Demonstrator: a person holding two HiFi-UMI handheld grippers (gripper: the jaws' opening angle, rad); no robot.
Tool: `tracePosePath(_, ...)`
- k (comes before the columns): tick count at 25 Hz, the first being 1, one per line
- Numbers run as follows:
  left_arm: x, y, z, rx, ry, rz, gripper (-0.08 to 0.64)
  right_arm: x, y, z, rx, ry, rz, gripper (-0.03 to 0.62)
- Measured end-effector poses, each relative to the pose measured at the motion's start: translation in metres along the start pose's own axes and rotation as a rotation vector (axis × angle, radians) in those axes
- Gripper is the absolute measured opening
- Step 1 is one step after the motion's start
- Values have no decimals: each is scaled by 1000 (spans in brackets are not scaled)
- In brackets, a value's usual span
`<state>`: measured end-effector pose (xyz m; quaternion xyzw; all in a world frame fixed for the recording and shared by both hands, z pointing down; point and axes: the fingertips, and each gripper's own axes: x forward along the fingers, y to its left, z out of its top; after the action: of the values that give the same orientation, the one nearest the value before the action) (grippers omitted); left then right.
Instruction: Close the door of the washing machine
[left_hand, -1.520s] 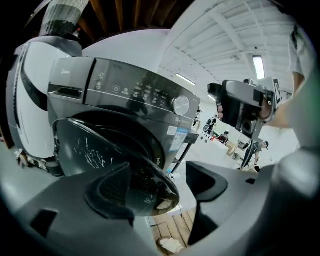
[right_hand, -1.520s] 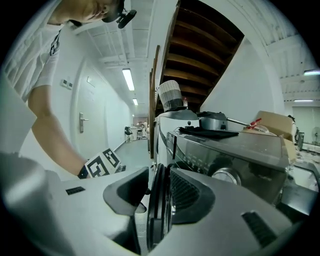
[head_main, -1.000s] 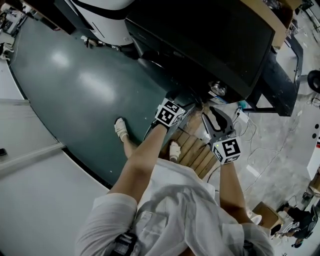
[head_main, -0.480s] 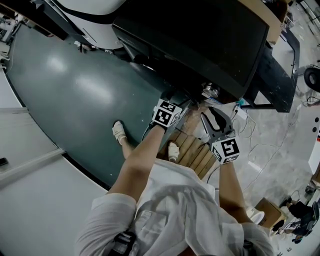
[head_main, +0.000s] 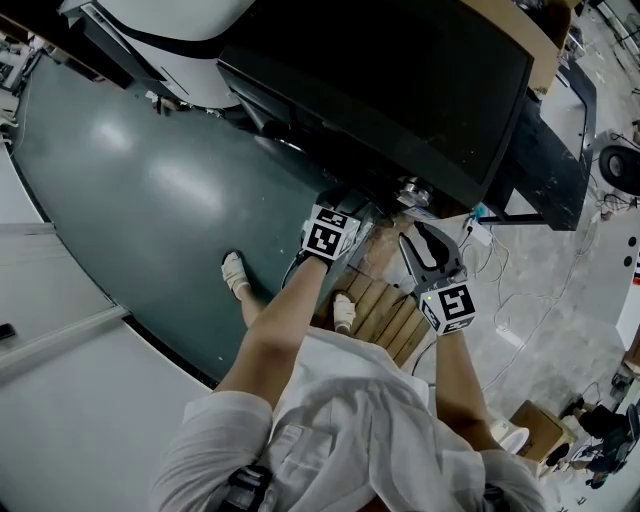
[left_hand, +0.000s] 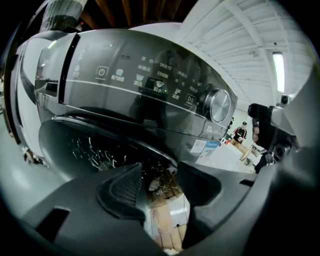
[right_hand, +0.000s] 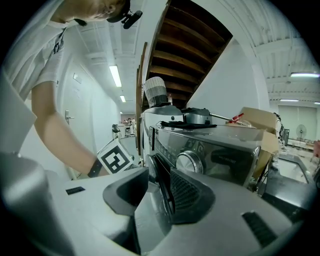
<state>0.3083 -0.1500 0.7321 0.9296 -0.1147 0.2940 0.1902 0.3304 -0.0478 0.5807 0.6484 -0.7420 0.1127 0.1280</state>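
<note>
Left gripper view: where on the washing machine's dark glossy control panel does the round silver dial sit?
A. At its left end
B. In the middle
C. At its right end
C: the round silver dial sits at the right end of the dark glossy control panel, past the rows of printed symbols.

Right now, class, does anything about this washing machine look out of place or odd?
Yes: the door of the washing machine stands ajar, its dark edge jutting out from the front beside the dial, between the jaws of the right gripper. Nothing looks spilled or broken.
</note>
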Motion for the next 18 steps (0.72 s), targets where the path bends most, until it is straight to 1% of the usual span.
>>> tracePosePath(1,0,1,-1,-5,-1,6,225,-1,0,-1,0,1,-3,152)
tracePosePath(7,1,0,-1,-33,2,5,227,-11,-3,0,-2,5,-18,152)
tracePosePath(12,-5,-2,2,-3,-14,-37,238,-17,7,9,-18,1,-7,152)
tracePosePath(18,-44,-3,27,-19,-95,-51,253,-29,16,23,-42,-18,4,152)
